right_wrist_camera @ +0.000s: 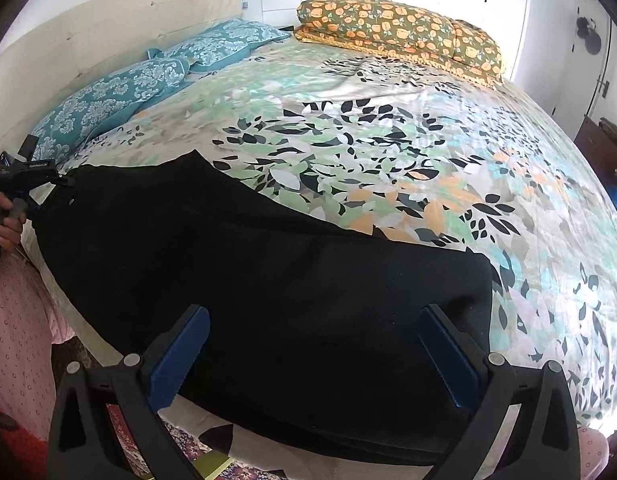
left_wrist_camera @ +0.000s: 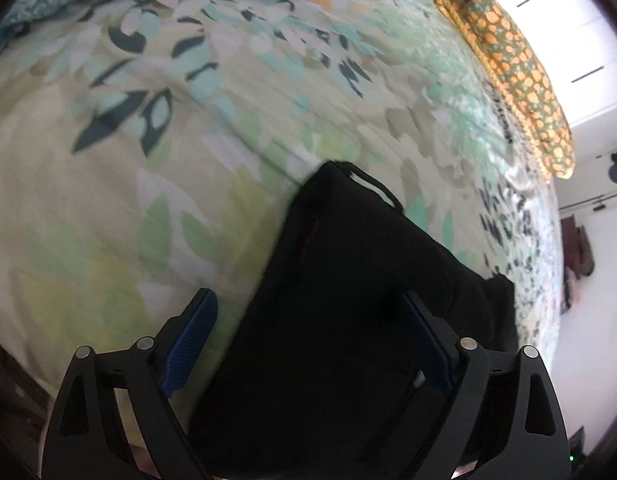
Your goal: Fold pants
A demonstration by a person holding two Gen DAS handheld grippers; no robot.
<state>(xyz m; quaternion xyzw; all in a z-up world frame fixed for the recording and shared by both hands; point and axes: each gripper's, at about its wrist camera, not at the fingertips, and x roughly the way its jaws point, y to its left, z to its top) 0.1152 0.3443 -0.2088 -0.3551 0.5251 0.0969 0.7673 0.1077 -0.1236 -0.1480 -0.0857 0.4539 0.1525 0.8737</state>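
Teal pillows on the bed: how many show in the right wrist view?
2. One teal pillow lies nearer the camera against the headboard; the second teal pillow lies beyond it, by the orange floral quilt. Others may be hidden.

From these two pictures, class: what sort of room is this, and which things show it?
Most likely a bedroom: a bed with a leaf-print cover, teal pillows against a padded headboard, and black pants laid out on it.

Bed [right_wrist_camera: 428, 184] carries black pants [right_wrist_camera: 268, 280], teal pillows [right_wrist_camera: 120, 96], floral quilt [right_wrist_camera: 400, 28].
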